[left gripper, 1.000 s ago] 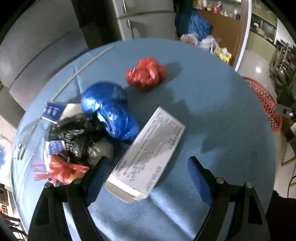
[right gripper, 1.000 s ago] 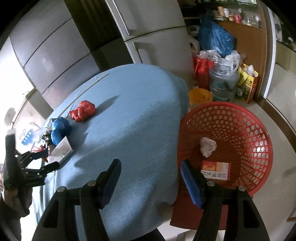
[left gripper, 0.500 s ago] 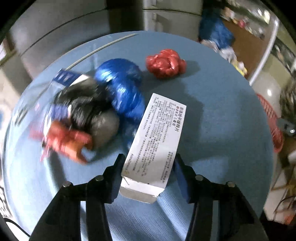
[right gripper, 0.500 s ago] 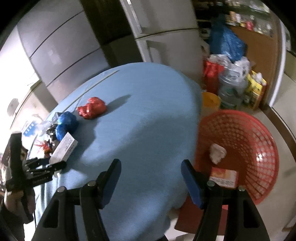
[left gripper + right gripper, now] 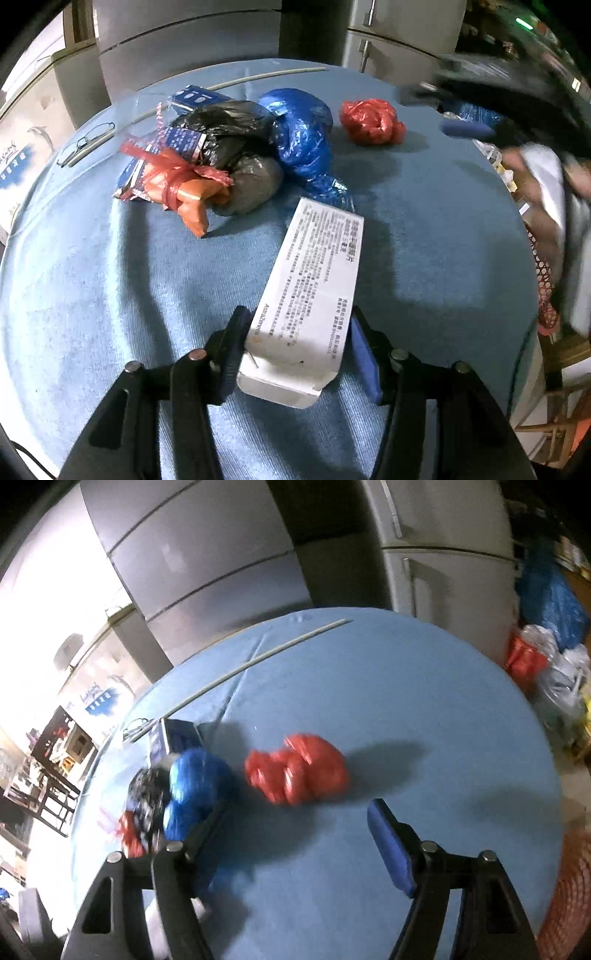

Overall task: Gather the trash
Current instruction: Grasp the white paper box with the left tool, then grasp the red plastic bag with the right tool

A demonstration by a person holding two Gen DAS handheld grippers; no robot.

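The left gripper (image 5: 297, 334) has its jaws closed on the near end of a light, crushable white printed cardboard box (image 5: 314, 291), though they are easing apart. The right gripper (image 5: 295, 830) has empty jaws opening wide; just ahead lies a soft, crinkly red plastic bag wad (image 5: 297, 770) on the blue tabletop (image 5: 424, 709), best pinched across its middle.

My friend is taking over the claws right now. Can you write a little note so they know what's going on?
Left claw: closed around the near end of the white box; jaws easing open a touch, pads still at its sides.
Right claw: empty, jaws opening, aimed at the red bag ball.
On the blue table: the blue bag, black bag, orange-tied bundle.
Red basket: by the table's edge.
Done: box gripped.
Left: drop the box in the basket, then the bags.
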